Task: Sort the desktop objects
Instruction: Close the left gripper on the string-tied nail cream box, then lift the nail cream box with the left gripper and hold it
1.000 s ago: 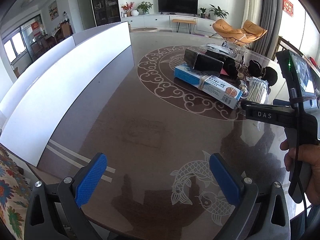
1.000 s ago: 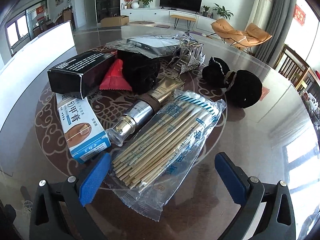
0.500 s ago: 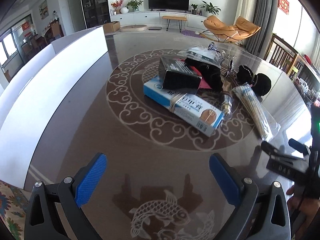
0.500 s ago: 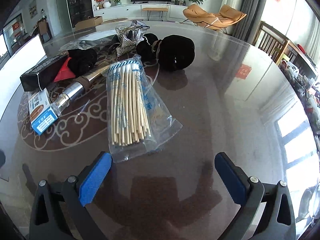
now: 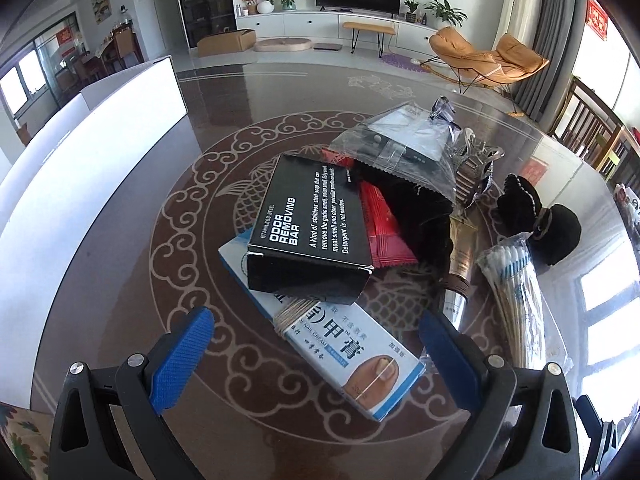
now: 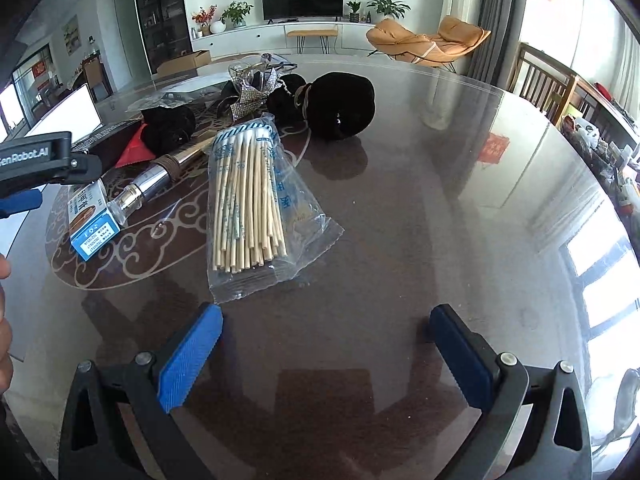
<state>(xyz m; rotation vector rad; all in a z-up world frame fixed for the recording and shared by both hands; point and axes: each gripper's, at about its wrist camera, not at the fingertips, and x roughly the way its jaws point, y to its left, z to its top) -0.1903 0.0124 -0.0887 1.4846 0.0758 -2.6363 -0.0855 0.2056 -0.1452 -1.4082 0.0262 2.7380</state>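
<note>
Here, the objects lay heaped on the table (image 5: 120,208). A black box (image 5: 308,236) rested tilted on a blue-and-white carton (image 5: 344,356), which lay flat, its near end between the fingers of the left gripper (image 5: 316,364). We saw that gripper spread wide, holding nothing. Beside the box lay a red sachet (image 5: 386,236), a black pouch (image 5: 424,216) and a clear bag (image 5: 400,152). A tube (image 6: 160,180) lay between the carton and a swab pack (image 6: 256,204). Behind the pack sat a black bundle (image 6: 340,104). The right gripper (image 6: 326,360) was likewise spread and empty, above bare table, near the pack's end. A white board (image 5: 80,140) stood at the left.
</note>
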